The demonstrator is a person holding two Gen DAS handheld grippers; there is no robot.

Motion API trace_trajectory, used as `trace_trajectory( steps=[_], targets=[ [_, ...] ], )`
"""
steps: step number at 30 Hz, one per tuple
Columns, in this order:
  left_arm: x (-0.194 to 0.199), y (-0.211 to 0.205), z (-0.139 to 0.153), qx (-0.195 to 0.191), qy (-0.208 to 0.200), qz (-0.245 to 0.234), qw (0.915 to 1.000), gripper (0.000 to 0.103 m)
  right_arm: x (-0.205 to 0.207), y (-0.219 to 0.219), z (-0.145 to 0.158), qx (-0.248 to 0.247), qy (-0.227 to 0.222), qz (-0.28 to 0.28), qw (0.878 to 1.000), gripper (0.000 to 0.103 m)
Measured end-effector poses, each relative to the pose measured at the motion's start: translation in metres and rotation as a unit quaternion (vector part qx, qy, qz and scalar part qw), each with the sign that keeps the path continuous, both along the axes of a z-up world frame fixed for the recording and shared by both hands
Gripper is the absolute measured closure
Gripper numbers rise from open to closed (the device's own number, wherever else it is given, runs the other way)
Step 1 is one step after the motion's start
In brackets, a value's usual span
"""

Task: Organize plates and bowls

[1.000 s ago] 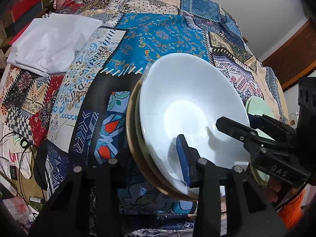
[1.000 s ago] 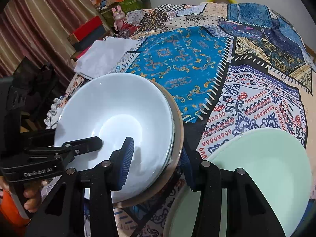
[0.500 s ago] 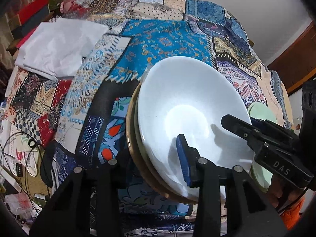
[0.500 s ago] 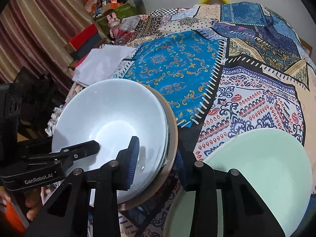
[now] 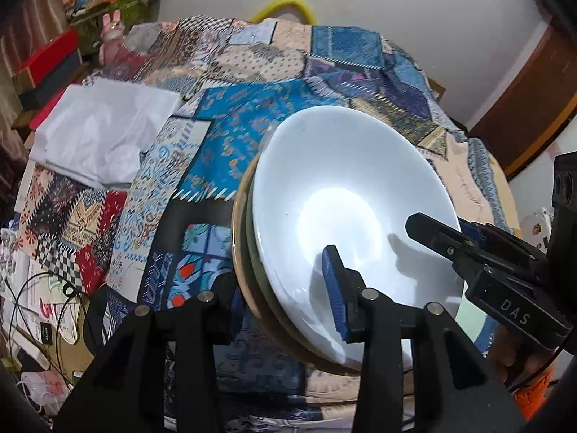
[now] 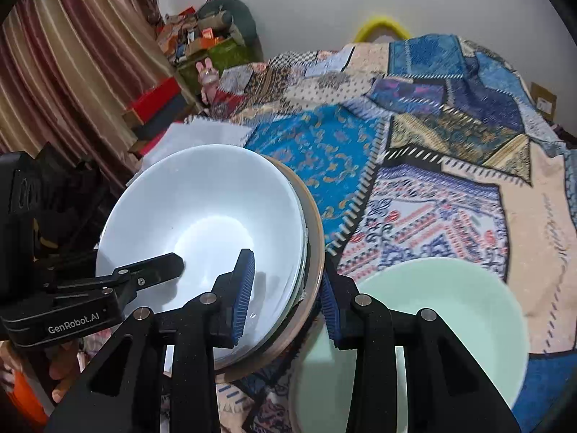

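Note:
A stack of dishes, a white bowl (image 5: 346,195) on top and a tan plate (image 5: 239,216) at the bottom, is held up above the patchwork cloth (image 5: 252,137). My left gripper (image 5: 285,288) is shut on the stack's left rim. My right gripper (image 6: 285,292) is shut on its right rim; the stack also shows in the right wrist view (image 6: 202,216). Each gripper has one blue pad inside the white bowl and one under the plates. A pale green bowl (image 6: 443,324) sits on the cloth at the lower right of the right wrist view.
White folded paper (image 5: 101,133) lies at the left of the cloth. Cables and clutter (image 5: 43,306) hang off the left edge. Red boxes (image 6: 155,104) and a striped curtain (image 6: 54,54) stand beyond the table. A yellow hoop (image 6: 382,25) is at the far edge.
Both grippers have risen with the stack of dishes held between them. The cloth and the green bowl now appear farther below, and more of the wall shows.

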State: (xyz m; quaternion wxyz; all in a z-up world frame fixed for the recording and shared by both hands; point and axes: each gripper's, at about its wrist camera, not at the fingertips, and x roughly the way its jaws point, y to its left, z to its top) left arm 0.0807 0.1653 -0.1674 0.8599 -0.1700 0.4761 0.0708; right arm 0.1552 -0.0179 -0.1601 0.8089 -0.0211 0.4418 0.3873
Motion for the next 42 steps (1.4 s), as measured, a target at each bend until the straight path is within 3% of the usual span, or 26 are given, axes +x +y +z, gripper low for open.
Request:
trace_trajectory(
  steps=[18, 30, 42],
  targets=[
    [0.015, -0.078, 0.030, 0.004, -0.023, -0.065, 0.9976, 0.064, -0.003, -0.079, 0.027, 0.010, -0.026, -0.063, 0.998, 0.071],
    [0.026, -0.130, 0.023, -0.003, -0.016, -0.110, 0.9938, 0.064, -0.010, -0.131, 0.025, 0.001, -0.023, -0.107, 0.994, 0.071],
    [0.041, -0.147, -0.003, -0.006, 0.018, -0.126, 0.9918, 0.064, -0.008, -0.151, 0.000, -0.007, 0.008, -0.123, 0.992, 0.071]
  ],
)
